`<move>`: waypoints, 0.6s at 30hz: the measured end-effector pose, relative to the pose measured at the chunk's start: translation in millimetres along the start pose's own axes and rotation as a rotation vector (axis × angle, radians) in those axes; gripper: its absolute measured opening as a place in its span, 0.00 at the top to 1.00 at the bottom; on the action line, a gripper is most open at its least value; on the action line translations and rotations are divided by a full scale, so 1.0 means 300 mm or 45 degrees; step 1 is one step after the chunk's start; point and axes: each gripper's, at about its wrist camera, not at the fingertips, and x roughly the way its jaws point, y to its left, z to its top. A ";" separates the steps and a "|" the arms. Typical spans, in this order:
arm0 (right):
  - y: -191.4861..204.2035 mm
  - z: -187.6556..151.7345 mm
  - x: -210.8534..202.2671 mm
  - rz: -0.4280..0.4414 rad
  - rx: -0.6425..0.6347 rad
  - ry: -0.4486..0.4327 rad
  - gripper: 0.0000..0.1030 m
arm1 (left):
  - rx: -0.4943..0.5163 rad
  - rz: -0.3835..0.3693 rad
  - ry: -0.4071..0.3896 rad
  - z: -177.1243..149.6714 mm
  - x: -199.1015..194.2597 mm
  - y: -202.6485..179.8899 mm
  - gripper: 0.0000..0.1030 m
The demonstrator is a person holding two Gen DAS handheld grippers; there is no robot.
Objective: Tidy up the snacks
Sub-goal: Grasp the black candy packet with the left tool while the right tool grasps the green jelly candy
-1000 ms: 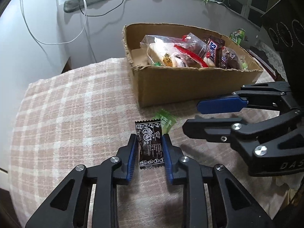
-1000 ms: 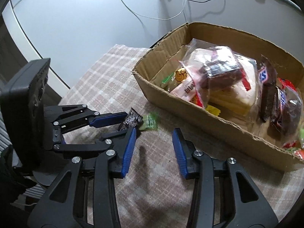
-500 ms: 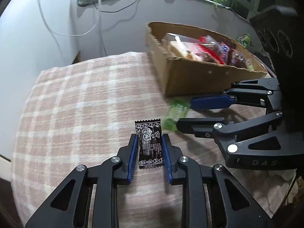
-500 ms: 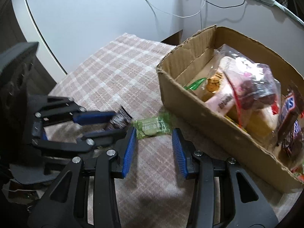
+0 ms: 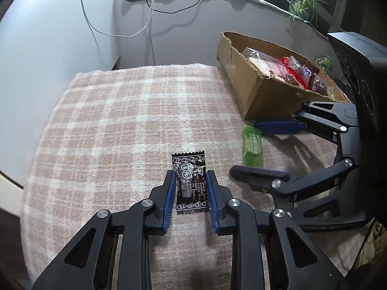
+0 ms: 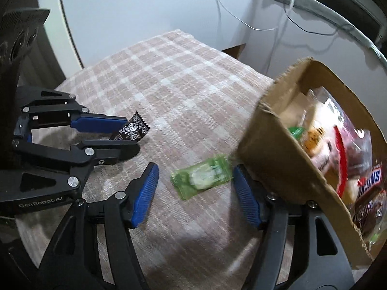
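My left gripper (image 5: 189, 177) is shut on a small black snack packet (image 5: 190, 182), held just above the checked cloth; the packet also shows in the right wrist view (image 6: 131, 130). A green candy packet (image 6: 202, 176) lies flat on the cloth beside the box corner, between the open fingers of my right gripper (image 6: 196, 177). It also shows in the left wrist view (image 5: 252, 145). A cardboard box (image 6: 278, 159) filled with several wrapped snacks stands at the right; it shows in the left wrist view too (image 5: 263, 94).
A pink checked cloth (image 5: 125, 120) covers the table. White wall and hanging cables (image 5: 147, 7) are behind. A potted plant (image 5: 302, 2) sits on the ledge at the back right.
The left gripper has drawn back from the box with the black packet. The right gripper has moved in so its open fingers flank the green packet.
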 end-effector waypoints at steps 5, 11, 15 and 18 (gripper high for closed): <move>0.009 -0.013 -0.012 -0.002 -0.032 -0.010 0.65 | -0.001 0.000 -0.004 -0.001 -0.006 -0.005 0.77; 0.006 -0.028 -0.032 0.012 -0.016 -0.019 0.81 | -0.016 -0.007 -0.014 0.000 -0.016 -0.012 0.77; -0.009 -0.044 -0.040 -0.003 0.012 -0.027 0.91 | -0.019 -0.008 -0.017 0.001 -0.018 -0.018 0.78; -0.040 -0.061 -0.045 0.028 0.064 -0.023 0.92 | -0.021 -0.007 -0.020 0.001 -0.025 -0.025 0.78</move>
